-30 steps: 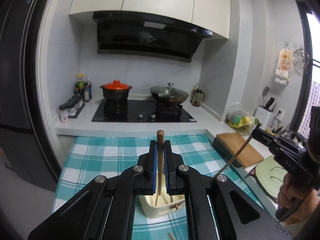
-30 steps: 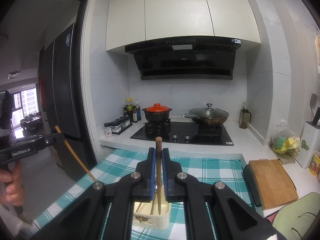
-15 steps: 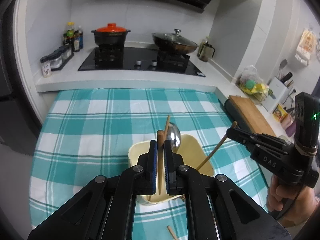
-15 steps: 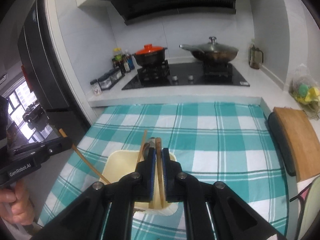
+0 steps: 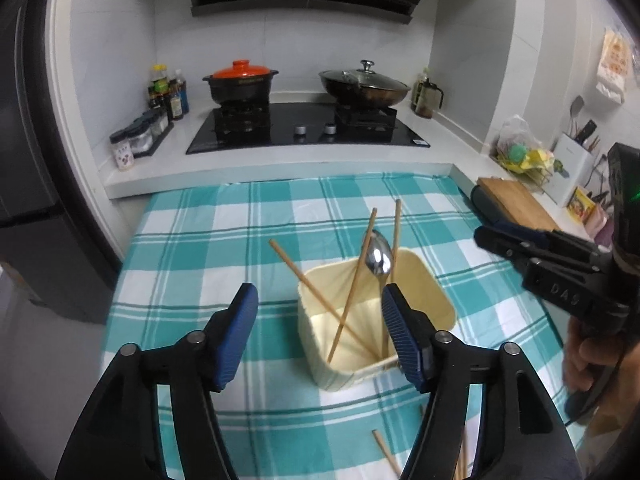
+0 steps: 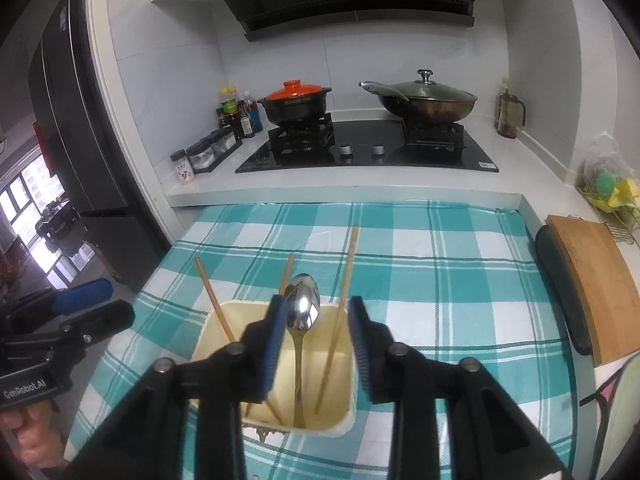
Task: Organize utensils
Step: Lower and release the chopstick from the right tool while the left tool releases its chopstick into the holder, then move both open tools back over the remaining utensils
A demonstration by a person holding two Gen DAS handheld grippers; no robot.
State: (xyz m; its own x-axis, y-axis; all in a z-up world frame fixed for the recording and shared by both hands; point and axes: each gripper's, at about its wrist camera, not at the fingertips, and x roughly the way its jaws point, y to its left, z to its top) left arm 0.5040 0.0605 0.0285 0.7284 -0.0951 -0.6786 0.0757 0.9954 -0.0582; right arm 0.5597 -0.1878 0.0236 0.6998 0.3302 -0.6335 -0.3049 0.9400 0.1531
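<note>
A cream utensil holder (image 5: pixel 436 300) (image 6: pixel 276 392) stands on the teal checked tablecloth. In it stand three wooden chopsticks (image 5: pixel 308 280) (image 6: pixel 340 304) and a metal spoon (image 5: pixel 378 258) (image 6: pixel 302 308), bowl end up. My left gripper (image 5: pixel 316 316) is open and empty just above and in front of the holder. My right gripper (image 6: pixel 314 332) is open and empty over the holder; it also shows at the right of the left wrist view (image 5: pixel 492 236). More chopsticks (image 5: pixel 386 456) lie on the cloth in front of the holder.
Behind the table is a counter with a black hob, an orange-lidded pot (image 5: pixel 240 80) and a lidded wok (image 5: pixel 364 84). Spice jars (image 5: pixel 140 140) stand at the left. A wooden cutting board (image 6: pixel 596 280) lies at the right. A dark fridge (image 6: pixel 68 120) stands left.
Both grippers have opened and let go of their chopsticks, which now stand in the holder. Both cameras have tilted down toward the table.
</note>
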